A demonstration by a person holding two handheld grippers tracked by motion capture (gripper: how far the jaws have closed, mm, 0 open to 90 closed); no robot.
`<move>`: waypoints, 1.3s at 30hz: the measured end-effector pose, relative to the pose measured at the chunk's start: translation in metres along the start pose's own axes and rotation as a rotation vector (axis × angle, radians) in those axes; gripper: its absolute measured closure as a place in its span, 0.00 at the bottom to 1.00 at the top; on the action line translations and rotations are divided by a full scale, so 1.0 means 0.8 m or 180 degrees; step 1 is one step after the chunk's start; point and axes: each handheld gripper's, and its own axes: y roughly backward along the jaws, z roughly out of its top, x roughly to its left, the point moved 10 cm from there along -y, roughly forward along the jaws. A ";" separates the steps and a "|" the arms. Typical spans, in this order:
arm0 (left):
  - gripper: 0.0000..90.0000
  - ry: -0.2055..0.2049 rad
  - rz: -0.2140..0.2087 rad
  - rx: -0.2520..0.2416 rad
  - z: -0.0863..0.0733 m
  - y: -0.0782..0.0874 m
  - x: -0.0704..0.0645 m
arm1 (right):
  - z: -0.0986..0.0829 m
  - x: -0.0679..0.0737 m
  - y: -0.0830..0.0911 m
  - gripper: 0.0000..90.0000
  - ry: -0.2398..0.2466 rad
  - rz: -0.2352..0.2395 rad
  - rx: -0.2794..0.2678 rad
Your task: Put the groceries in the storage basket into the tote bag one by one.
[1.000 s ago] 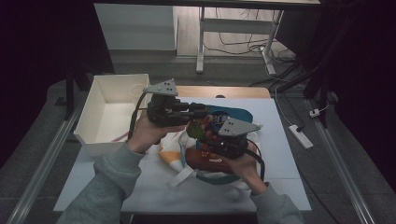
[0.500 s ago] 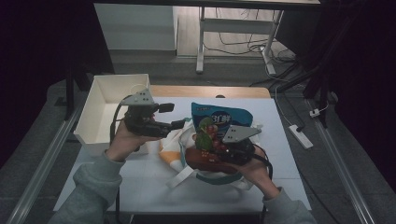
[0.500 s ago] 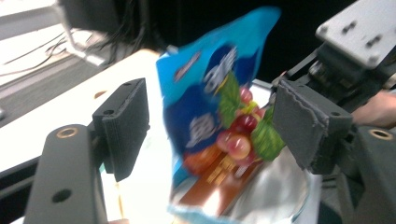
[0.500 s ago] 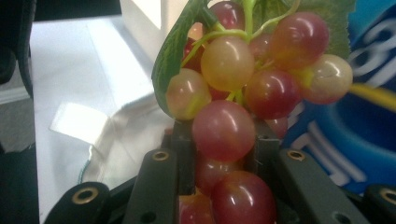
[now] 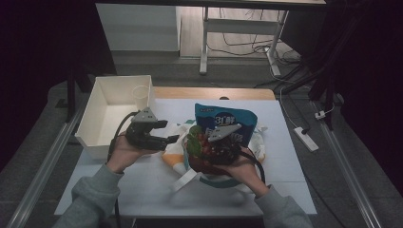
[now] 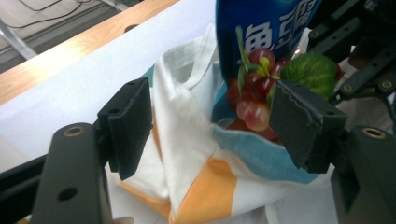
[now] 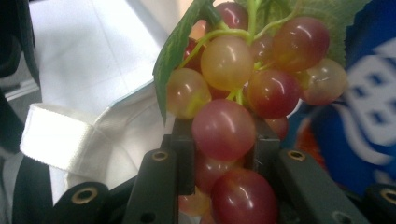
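Left arm: comes in from 7 o'clock in the high view, in a grey sleeve, and bends toward the middle.
Left hand (image 5: 124, 153): wraps around the back of its gripper from below.
Left gripper (image 5: 164, 132): lies low and flat and points toward 3 o'clock. Its jaws stand wide apart with nothing pinched between them.
Right arm: comes in from 5 o'clock in a grey sleeve and leans toward 11 o'clock.
Right hand (image 5: 245, 170): palm up under its gripper.
Right gripper (image 7: 224, 154): its jaws are squeezed close together and grip something between them.
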 end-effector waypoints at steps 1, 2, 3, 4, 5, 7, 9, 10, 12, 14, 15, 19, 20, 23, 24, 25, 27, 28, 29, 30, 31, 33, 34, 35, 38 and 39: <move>0.34 0.0016 0.0017 -0.0018 -0.002 0.003 0.002 | -0.001 0.003 -0.005 0.77 0.0005 0.0004 0.0050; 0.34 0.0029 0.0032 -0.0031 -0.003 0.006 0.004 | -0.002 0.005 -0.010 0.77 0.0013 -0.0009 0.0098; 0.34 0.0044 0.0052 -0.0053 -0.004 0.010 0.007 | -0.003 0.006 -0.016 0.77 -0.0007 -0.0027 0.0159; 0.34 0.0065 0.0067 -0.0078 -0.004 0.014 0.010 | -0.004 0.006 -0.021 0.77 -0.0015 -0.0030 0.0214; 0.34 0.0087 0.0079 -0.0104 -0.005 0.018 0.013 | -0.004 0.007 -0.026 0.77 -0.0040 -0.0034 0.0239; 0.34 0.0117 0.0095 -0.0141 -0.006 0.024 0.018 | -0.004 0.005 -0.034 0.77 -0.0062 -0.0040 0.0274; 0.34 0.0150 0.0105 -0.0173 -0.007 0.029 0.023 | -0.005 0.002 -0.039 0.77 -0.0096 -0.0026 0.0284; 0.34 0.0164 0.0108 -0.0187 -0.007 0.031 0.025 | -0.004 0.000 -0.041 0.76 -0.0108 -0.0024 0.0276; 0.34 0.0188 0.0117 -0.0216 -0.008 0.034 0.028 | -0.003 -0.001 -0.039 0.75 -0.0112 -0.0045 0.0262; 0.34 0.0195 0.0121 -0.0225 -0.009 0.036 0.030 | -0.004 0.002 -0.037 0.65 -0.0087 -0.0028 0.0240; 0.34 0.0202 0.0133 -0.0236 -0.009 0.037 0.032 | -0.004 0.005 -0.035 0.60 -0.0097 0.0005 0.0233; 0.34 0.0229 0.0148 -0.0258 -0.010 0.041 0.037 | -0.004 0.016 -0.013 0.52 -0.0009 -0.0078 0.0067; 0.34 0.0236 0.0153 -0.0257 -0.011 0.042 0.038 | -0.004 0.017 -0.007 0.52 -0.0001 -0.0097 0.0017; 0.34 0.0259 0.0180 -0.0260 -0.012 0.043 0.043 | -0.001 0.014 0.013 0.49 -0.0050 -0.0180 -0.0141; 0.34 0.0264 0.0188 -0.0262 -0.013 0.044 0.044 | -0.001 0.012 0.019 0.49 -0.0059 -0.0208 -0.0191; 0.34 0.0266 0.0202 -0.0264 -0.013 0.045 0.045 | -0.001 0.009 0.025 0.49 -0.0085 -0.0228 -0.0231; 0.34 0.0269 0.0240 -0.0249 -0.015 0.046 0.048 | -0.001 0.005 0.036 0.49 -0.0132 -0.0233 -0.0333; 0.34 0.0276 0.0241 -0.0238 -0.016 0.046 0.049 | -0.003 0.001 0.042 0.49 -0.0143 -0.0251 -0.0389; 0.34 0.0286 0.0241 -0.0236 -0.017 0.046 0.050 | -0.004 -0.001 0.048 0.49 -0.0137 -0.0262 -0.0432; 0.34 0.0290 0.0245 -0.0235 -0.018 0.047 0.051 | -0.005 -0.002 0.053 0.49 -0.0123 -0.0267 -0.0493; 0.34 0.0299 0.0254 -0.0235 -0.018 0.047 0.052 | -0.006 -0.004 0.057 0.49 -0.0117 -0.0266 -0.0553; 0.34 0.0302 0.0246 -0.0206 -0.020 0.045 0.054 | -0.009 -0.008 0.064 0.49 -0.0069 -0.0301 -0.0627; 0.34 0.0304 0.0244 -0.0192 -0.021 0.044 0.054 | -0.011 -0.009 0.066 0.49 -0.0050 -0.0317 -0.0657; 0.34 0.0293 0.0237 -0.0169 -0.022 0.043 0.053 | -0.012 -0.011 0.069 0.49 -0.0036 -0.0316 -0.0700; 0.35 0.0270 0.0252 -0.0094 -0.028 0.040 0.054 | -0.016 -0.014 0.075 0.49 -0.0015 -0.0319 -0.0794; 0.35 0.0250 0.0270 -0.0061 -0.030 0.040 0.055 | -0.018 -0.015 0.077 0.49 -0.0010 -0.0329 -0.0810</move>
